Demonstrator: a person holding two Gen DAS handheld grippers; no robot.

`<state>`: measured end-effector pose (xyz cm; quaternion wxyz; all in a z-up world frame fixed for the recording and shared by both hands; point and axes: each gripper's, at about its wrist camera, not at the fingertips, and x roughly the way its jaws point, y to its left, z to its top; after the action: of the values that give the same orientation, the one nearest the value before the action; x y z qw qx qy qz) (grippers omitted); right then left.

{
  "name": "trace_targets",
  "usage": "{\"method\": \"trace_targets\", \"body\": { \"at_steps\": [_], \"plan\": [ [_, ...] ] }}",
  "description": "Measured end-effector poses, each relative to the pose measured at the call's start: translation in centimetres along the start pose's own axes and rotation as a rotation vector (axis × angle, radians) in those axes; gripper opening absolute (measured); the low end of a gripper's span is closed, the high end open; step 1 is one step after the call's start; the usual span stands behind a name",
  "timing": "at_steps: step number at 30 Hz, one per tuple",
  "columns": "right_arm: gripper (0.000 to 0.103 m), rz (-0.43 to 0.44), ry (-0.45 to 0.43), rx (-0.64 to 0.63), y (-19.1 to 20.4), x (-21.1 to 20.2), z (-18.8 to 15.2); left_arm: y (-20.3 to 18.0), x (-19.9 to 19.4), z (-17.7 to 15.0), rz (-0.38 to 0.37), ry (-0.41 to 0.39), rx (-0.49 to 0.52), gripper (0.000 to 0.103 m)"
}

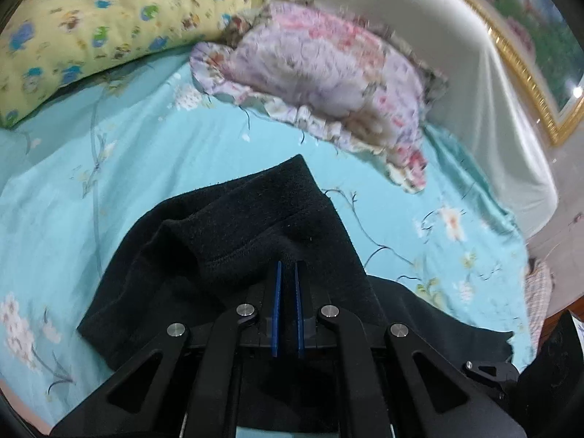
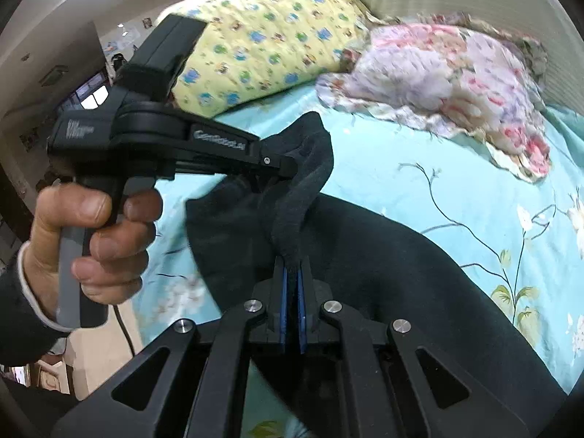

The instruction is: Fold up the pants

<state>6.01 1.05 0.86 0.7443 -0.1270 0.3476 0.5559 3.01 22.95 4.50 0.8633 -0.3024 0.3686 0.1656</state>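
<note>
Both hand-held grippers pinch the black fleece pants (image 1: 233, 255) that lie across a turquoise bedsheet printed with pale flowers and thin branches (image 1: 146, 168). Seen from the left wrist, the left gripper (image 1: 287, 266) has its blue-padded fingers (image 1: 277, 306) drawn nearly together over a stitched hem of the dark cloth, and the fabric bunches up in front of them into a raised fold with one corner pointing toward the pillows. From the right wrist, the right gripper (image 2: 292, 273) is clamped narrow on a thin twisted ridge of the same pants (image 2: 365, 255), which rises from between its blue pads (image 2: 301, 310) and runs up to the left gripper (image 2: 281, 168), held sideways above the bed by a bare left hand (image 2: 95, 241) wrapped around its grey handle. Most of the garment spreads flat on the sheet to the right of that ridge. Beyond the pants a yellow pillow with small blue and green prints (image 1: 109, 25) lies beside a ruffled pink and lilac floral pillow (image 1: 328, 73), both against a cream padded headboard (image 1: 438, 36). A gold picture frame (image 1: 525, 73) hangs behind it.
</note>
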Motion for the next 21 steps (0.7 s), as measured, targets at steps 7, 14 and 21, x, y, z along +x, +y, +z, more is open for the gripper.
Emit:
{"method": "trace_targets", "body": {
  "at_steps": [7,14,21],
  "plan": [
    [0.006,0.014,0.008,-0.052,2.8,-0.9,-0.4,4.5,-3.9,-2.9,-0.152,-0.083,-0.127,0.002],
    [0.006,-0.006,0.063,-0.085,4.7,0.9,-1.9,8.6,-4.0,-5.5,-0.207,-0.105,-0.219,0.002],
    [0.006,-0.025,0.113,-0.101,5.9,3.0,-3.0,11.1,-3.2,-7.1,-0.217,-0.087,-0.272,0.002]
  ]
}}
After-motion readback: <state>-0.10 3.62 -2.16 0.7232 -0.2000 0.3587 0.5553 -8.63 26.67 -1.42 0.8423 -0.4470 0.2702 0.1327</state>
